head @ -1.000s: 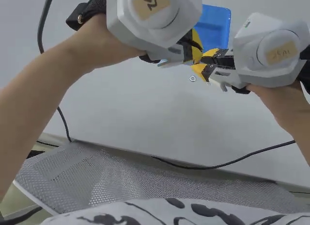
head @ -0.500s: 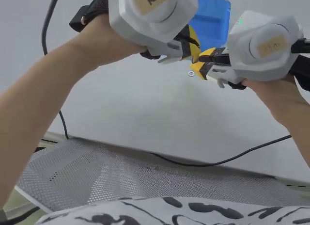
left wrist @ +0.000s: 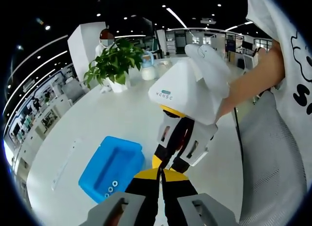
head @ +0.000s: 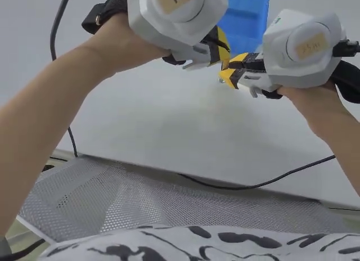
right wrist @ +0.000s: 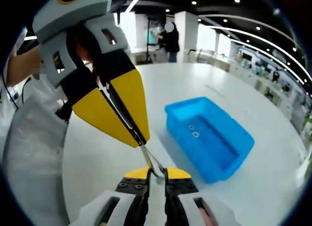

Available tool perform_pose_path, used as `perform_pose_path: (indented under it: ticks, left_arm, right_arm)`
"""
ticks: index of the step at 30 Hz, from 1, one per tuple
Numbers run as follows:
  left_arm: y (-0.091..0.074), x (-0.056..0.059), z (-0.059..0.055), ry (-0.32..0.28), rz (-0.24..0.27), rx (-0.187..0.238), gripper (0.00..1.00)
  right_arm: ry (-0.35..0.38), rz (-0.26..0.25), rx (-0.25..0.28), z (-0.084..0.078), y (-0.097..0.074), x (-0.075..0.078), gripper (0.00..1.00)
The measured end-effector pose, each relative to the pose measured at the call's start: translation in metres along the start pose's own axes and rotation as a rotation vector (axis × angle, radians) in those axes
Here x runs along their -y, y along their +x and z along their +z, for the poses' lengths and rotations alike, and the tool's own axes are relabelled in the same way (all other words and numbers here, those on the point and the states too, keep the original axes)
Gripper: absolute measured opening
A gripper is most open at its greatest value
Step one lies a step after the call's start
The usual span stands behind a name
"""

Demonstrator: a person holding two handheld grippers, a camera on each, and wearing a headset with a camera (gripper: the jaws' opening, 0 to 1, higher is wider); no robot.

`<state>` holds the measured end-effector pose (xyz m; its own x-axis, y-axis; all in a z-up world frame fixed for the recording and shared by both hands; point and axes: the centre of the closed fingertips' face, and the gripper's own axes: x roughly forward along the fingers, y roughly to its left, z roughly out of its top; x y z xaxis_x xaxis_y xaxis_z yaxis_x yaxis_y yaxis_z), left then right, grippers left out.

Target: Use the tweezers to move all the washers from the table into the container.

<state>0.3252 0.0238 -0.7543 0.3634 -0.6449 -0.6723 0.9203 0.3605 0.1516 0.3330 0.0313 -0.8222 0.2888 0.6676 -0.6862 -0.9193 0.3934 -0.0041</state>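
Jutting from left gripper (right wrist: pixel 141 141), tweezers (right wrist: pixel 150 160) reach between right gripper (right wrist: pixel 157 174) jaws.

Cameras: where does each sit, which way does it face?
Head view: on the headset, looking down at the left hand-held gripper and right hand-held gripper, close together over the table; forearms and shirt show.
Left gripper view: on the left hand-held gripper, looking along its jaws at the right one's front; forearm, shirt show.
Right gripper view: on the right one, facing the left one's jaws, shut on tweezers; forearm shows.
Shared: container in all three; washers inside it in both gripper views.
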Motion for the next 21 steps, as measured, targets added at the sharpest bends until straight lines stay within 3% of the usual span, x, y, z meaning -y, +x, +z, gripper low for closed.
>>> perform_pose_path:
  ticks: [11,21]
  left_arm:
    - [0.003,0.007,0.006,-0.002,-0.019,0.007,0.0]
    - [0.001,0.016,0.013,0.032,-0.02,-0.009,0.0]
  right_arm:
    - [0.023,0.004,0.007,-0.004,-0.003,0.0,0.05]
    - [-0.016,-0.025,-0.022,-0.004,-0.006,-0.002,0.05]
